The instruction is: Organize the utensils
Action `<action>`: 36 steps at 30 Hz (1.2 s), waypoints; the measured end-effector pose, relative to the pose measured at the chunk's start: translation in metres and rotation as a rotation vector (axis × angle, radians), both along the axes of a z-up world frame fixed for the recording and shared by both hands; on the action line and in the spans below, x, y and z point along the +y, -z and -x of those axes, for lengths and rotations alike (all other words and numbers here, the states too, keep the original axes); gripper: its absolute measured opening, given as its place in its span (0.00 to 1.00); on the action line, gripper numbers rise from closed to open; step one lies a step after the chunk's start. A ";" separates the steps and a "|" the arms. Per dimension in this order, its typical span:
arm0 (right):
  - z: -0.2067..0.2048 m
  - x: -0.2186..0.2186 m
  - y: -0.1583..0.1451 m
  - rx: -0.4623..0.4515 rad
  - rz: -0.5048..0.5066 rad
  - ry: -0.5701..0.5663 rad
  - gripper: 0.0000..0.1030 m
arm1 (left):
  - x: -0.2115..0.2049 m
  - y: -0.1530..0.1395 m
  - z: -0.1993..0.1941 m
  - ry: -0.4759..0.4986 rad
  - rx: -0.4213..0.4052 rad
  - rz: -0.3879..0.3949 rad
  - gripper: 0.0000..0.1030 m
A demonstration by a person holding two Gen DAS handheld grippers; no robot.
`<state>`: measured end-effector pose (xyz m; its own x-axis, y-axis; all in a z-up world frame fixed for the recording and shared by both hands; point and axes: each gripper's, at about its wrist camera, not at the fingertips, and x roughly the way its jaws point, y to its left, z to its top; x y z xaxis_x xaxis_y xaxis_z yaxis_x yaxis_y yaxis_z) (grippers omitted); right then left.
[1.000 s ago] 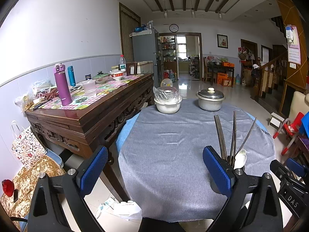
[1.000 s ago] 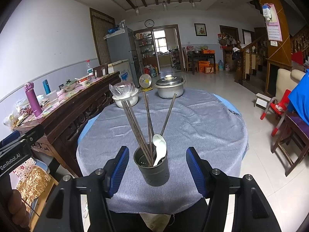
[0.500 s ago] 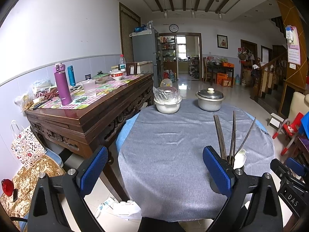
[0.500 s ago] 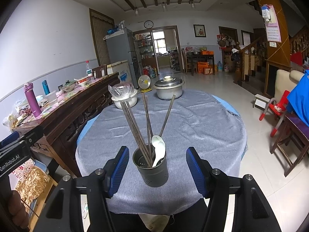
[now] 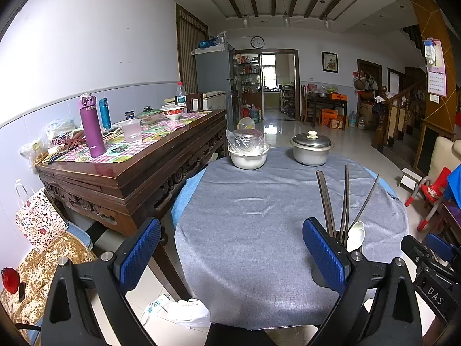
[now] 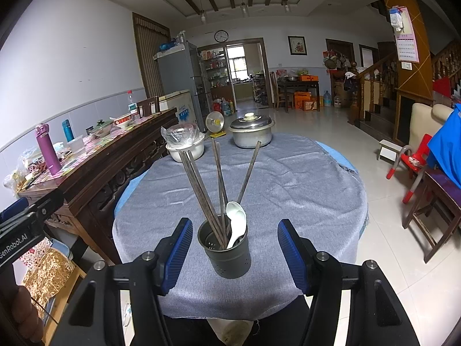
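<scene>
A dark perforated metal utensil holder (image 6: 225,248) stands near the front edge of the round table with the grey cloth (image 6: 288,178). Several dark chopsticks (image 6: 219,184) and a white spoon (image 6: 236,225) stick up out of it. My right gripper (image 6: 234,249) is open, its blue pads on either side of the holder and apart from it. In the left wrist view my left gripper (image 5: 230,253) is open over bare cloth. The chopsticks (image 5: 344,199) and spoon (image 5: 355,235) show behind its right finger; the holder is mostly hidden there.
A white bowl covered with plastic (image 6: 185,144) and a lidded metal pot (image 6: 252,134) stand at the table's far side. A carved wooden sideboard (image 5: 138,161) with bottles and dishes runs along the left. Chairs (image 6: 426,201) stand at the right. The other gripper's body (image 6: 26,225) shows at left.
</scene>
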<state>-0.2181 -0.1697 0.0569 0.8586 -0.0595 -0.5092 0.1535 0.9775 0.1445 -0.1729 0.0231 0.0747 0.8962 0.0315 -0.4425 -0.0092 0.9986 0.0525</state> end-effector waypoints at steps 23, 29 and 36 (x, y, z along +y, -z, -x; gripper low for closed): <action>0.001 0.002 -0.003 0.000 -0.002 0.000 0.63 | -0.001 -0.002 0.002 0.006 -0.005 0.002 0.96; 0.000 0.002 -0.002 0.000 -0.002 0.001 0.63 | -0.003 -0.004 0.004 0.007 -0.010 -0.002 0.96; 0.001 0.002 -0.005 -0.004 0.000 0.000 0.63 | -0.003 -0.006 0.005 0.010 -0.015 -0.001 0.96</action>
